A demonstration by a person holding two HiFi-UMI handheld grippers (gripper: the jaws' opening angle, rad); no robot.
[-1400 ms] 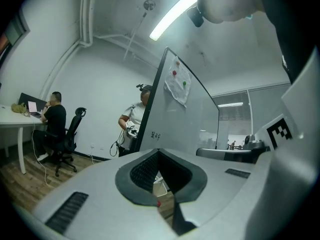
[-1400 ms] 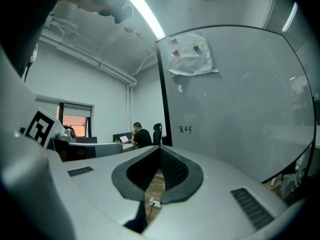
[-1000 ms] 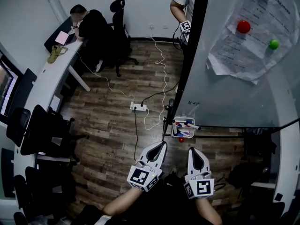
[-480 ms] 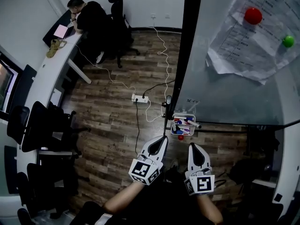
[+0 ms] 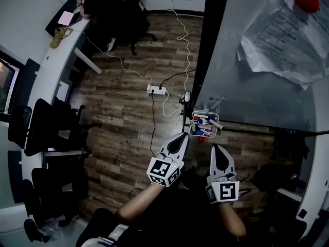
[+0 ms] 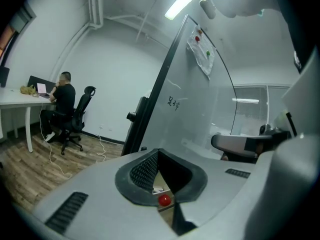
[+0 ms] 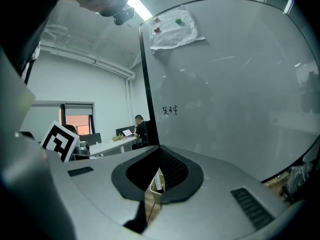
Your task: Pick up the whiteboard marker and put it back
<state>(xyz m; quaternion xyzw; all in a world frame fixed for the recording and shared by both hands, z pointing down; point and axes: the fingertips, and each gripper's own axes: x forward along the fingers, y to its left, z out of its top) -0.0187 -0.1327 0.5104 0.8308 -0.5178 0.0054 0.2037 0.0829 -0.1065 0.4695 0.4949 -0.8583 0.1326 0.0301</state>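
Tongs clenched empty, left gripper [image 5: 181, 138] and right gripper [image 5: 215, 151] point at the marker basket [image 5: 192, 125] (seemingly hooked on the whiteboard [image 5: 247, 91] ledge) to line up a pick.

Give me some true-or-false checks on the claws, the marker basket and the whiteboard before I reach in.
1. The left claw is shut with nothing in it. True.
2. The right claw grips a marker. False: it is shut and empty.
3. Markers lie in a basket at the lower corner of the whiteboard. True.
4. The power strip hangs on the whiteboard. False: it lies on the wooden floor, with its cables.
5. The whiteboard is bare. False: a sheet of paper is stuck on it under a red magnet.
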